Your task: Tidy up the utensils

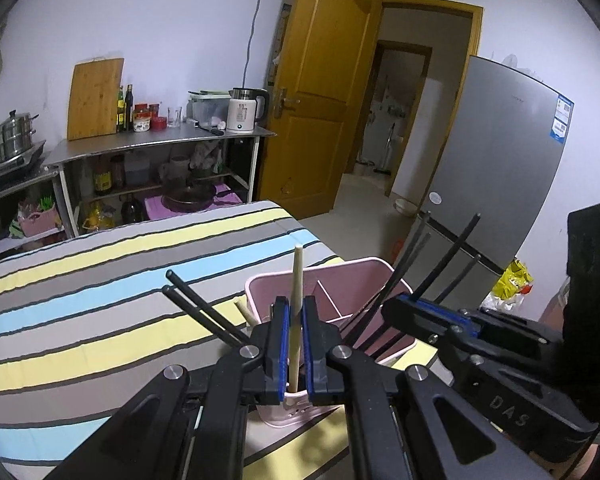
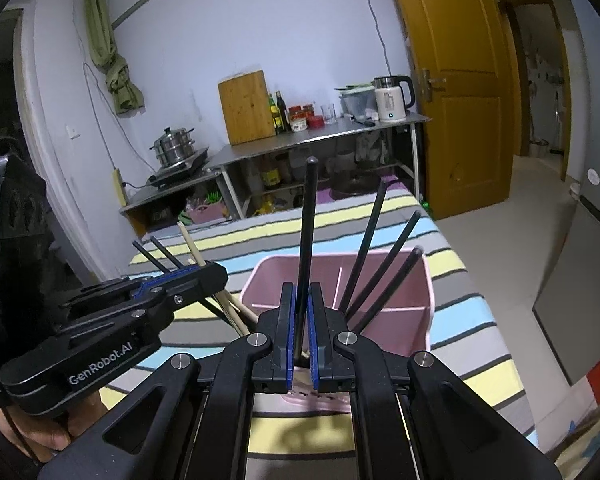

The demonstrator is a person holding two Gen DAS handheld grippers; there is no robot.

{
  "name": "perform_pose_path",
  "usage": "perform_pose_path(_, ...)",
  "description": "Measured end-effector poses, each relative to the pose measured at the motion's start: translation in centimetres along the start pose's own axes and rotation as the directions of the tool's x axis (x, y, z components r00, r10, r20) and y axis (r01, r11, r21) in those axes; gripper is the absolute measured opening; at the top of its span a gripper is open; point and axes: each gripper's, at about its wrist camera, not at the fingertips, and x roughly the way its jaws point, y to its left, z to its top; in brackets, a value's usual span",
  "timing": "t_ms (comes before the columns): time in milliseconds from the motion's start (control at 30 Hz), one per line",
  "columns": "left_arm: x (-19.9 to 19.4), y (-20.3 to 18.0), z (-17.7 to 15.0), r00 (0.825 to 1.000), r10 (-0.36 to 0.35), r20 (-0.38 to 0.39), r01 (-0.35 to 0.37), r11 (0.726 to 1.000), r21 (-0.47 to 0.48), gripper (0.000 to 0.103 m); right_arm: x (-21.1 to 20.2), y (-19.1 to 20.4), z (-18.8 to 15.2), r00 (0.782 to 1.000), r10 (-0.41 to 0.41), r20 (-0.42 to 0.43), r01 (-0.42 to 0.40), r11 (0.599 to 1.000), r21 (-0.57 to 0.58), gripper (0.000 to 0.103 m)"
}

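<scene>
Left hand-held gripper (image 1: 295, 316) clamps a wooden chopstick (image 1: 297, 280); right hand-held gripper (image 2: 302, 312) clamps a black chopstick (image 2: 307, 232) over the pink holder (image 2: 380, 276).

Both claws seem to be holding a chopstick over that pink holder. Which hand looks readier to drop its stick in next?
Hard to separate. The left gripper pinches a wooden chopstick, the right gripper a black chopstick, both upright above the pink holder. Neither is clearly better placed.
</scene>
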Motion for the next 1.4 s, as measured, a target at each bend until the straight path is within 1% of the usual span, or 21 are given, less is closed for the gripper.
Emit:
perform_pose_path(200,0.9,0.2,-0.8,0.998,-0.001,-0.055,0.002,1.0,0.011,0.006,1.4,0.4,-0.8,0.999,-0.002,-0.045,0.002,1.0,-0.011,0.005)
perform_pose_path(367,1.9,0.3,-1.8,0.995,-0.006,-0.097,0.007,1.0,0.009,0.006,1.5,0.0,-1.0,0.999,-0.012,-0.042,0.012,1.0,-0.001,0.006)
perform_pose_path(467,1.3,0.3,-1.9,0.996,-0.01,-0.084,0.01,1.0,0.006,0.006,1.3,-0.2,-0.9,0.999,-0.013,-0.05,0.013,1.0,0.003,0.006)
perform_pose_path(533,0.8,0.2,-2.0,0.998,-0.012,-0.067,0.013,1.0,0.017,0.006,1.0,-0.2,-1.1,0.999,-0.012,-0.05,0.012,1.0,-0.001,0.006)
perform_pose_path(633,0.5,-0.1,-2.5,0.998,-0.003,-0.064,0.005,0.999,0.035,0.006,0.9,0.0,-1.3,0.999,-0.009,-0.05,0.009,1.0,-0.006,0.006)
perform_pose_path(733,0.7,0.1,-2.5,0.997,-0.006,-0.076,0.009,0.999,0.036,0.006,0.9,0.1,-1.3,0.999,-0.006,-0.051,0.006,1.0,-0.008,0.006)
perform_pose_path(800,1.1,0.0,-2.6,0.995,-0.018,-0.095,0.022,0.999,0.039,0.006,1.2,0.1,-1.4,0.998,0.004,-0.067,-0.005,1.0,-0.008,0.006)
perform_pose_path(900,1.3,0.1,-2.7,0.994,-0.002,-0.11,0.006,0.999,0.037,0.006,1.6,0.1,-1.6,0.996,0.002,-0.09,-0.003,1.0,-0.004,0.006)
perform_pose_path(933,1.3,0.2,-2.8,0.994,-0.008,-0.114,0.011,1.0,0.029,0.006,1.6,0.1,-1.6,0.996,-0.002,-0.093,0.002,1.0,-0.003,0.006)
perform_pose_path(1033,0.8,0.5,-3.0,0.994,-0.019,-0.105,0.02,1.0,0.011,0.013,1.2,0.1,-1.5,0.996,-0.006,-0.084,0.005,1.0,-0.002,0.013)
perform_pose_path(1100,0.2,0.7,-3.2,0.995,-0.023,-0.097,0.024,1.0,0.002,0.019,0.7,0.2,-1.5,0.997,-0.005,-0.074,0.005,1.0,-0.002,0.014)
perform_pose_path(1400,-3.0,1.4,-5.7,0.997,-0.024,-0.067,0.022,0.999,-0.029,0.019,-1.6,0.3,-2.6,0.999,0.002,-0.051,-0.002,1.0,0.0,0.016)
